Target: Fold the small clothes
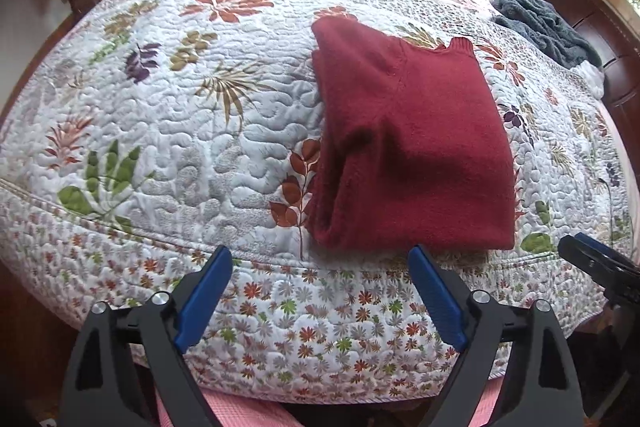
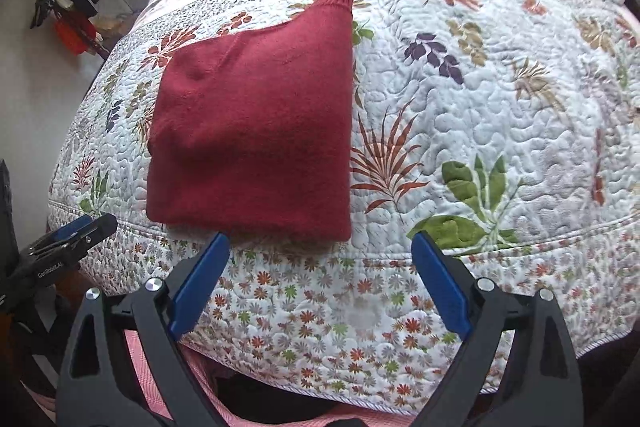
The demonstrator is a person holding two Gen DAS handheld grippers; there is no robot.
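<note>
Left claw (image 1: 320,255) agape, red sweater (image 1: 408,147) folded on quilt (image 1: 180,147), grey blanket (image 1: 544,23) beyond

Both grippers: black plastic arms w/ silver screws, blue ribbed fingers (image 1: 204,291); "GenRobot.AI" marking on left one.

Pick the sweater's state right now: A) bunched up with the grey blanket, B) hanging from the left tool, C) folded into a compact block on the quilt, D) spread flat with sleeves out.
C: the red sweater lies as a squared, layered block on the floral quilt, one ribbed cuff showing at its far corner, while both the left tool and right tool are open, clear of it.
</note>
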